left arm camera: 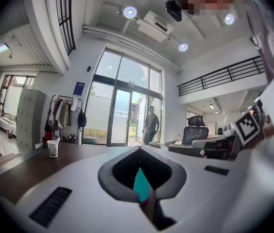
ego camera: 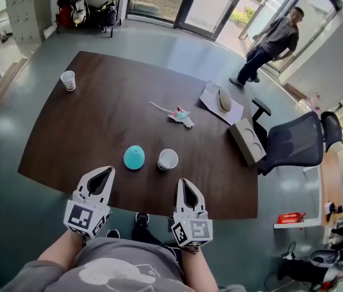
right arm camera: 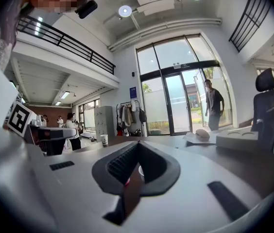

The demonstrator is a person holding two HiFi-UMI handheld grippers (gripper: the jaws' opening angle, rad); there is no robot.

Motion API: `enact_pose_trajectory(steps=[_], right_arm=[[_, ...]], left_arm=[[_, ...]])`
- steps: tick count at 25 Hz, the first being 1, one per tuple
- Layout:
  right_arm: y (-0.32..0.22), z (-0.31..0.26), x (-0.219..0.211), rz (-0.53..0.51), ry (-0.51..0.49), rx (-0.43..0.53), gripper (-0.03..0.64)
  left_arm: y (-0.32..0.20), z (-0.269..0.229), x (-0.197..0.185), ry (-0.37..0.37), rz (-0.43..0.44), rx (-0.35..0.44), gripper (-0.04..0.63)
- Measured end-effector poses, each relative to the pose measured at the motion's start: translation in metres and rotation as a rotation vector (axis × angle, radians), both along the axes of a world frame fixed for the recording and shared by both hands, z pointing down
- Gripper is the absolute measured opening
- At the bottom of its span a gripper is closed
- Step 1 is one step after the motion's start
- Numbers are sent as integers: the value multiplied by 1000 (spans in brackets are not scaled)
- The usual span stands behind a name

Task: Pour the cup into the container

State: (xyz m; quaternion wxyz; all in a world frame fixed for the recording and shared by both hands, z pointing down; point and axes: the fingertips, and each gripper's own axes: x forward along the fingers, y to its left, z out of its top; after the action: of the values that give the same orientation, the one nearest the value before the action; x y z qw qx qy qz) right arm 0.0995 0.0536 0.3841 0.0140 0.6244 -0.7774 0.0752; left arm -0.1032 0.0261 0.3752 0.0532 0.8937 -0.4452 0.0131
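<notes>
A white paper cup [ego camera: 168,159] stands upright near the front of the dark wooden table [ego camera: 110,114]. A teal egg-shaped container [ego camera: 134,157] sits just to its left. My left gripper [ego camera: 103,175] hovers at the table's front edge, short of the container, shut and empty. My right gripper [ego camera: 185,188] is level with it, just right of the cup, also shut and empty. In the left gripper view a sliver of the teal container [left arm camera: 139,184] shows through the notch of the closed jaws. In the right gripper view the cup's rim [right arm camera: 140,172] shows the same way.
A second paper cup [ego camera: 68,80] stands at the far left corner. Mid-table lies a small pink and teal object [ego camera: 180,115], with a sheet of paper [ego camera: 220,102] and a cardboard box [ego camera: 247,140] at the right edge. A black office chair [ego camera: 293,142] stands to the right. A person [ego camera: 272,44] is by the glass doors.
</notes>
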Motion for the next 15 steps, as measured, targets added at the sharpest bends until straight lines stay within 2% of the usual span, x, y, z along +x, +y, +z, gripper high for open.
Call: enact_pose_trajectory(steps=[5,11,15], right_arm=[[-33,0,18,-35,1,9,-12],[-60,1,40,-61,-18,12,-12],[-67,3,52,-81,-36,9,-12]], left_arm=[[-24,-11,18,24,-44,47,3],[-43,-4,40,-14,-53,30,3],[-46,-1,53,-14,-58,16,3]])
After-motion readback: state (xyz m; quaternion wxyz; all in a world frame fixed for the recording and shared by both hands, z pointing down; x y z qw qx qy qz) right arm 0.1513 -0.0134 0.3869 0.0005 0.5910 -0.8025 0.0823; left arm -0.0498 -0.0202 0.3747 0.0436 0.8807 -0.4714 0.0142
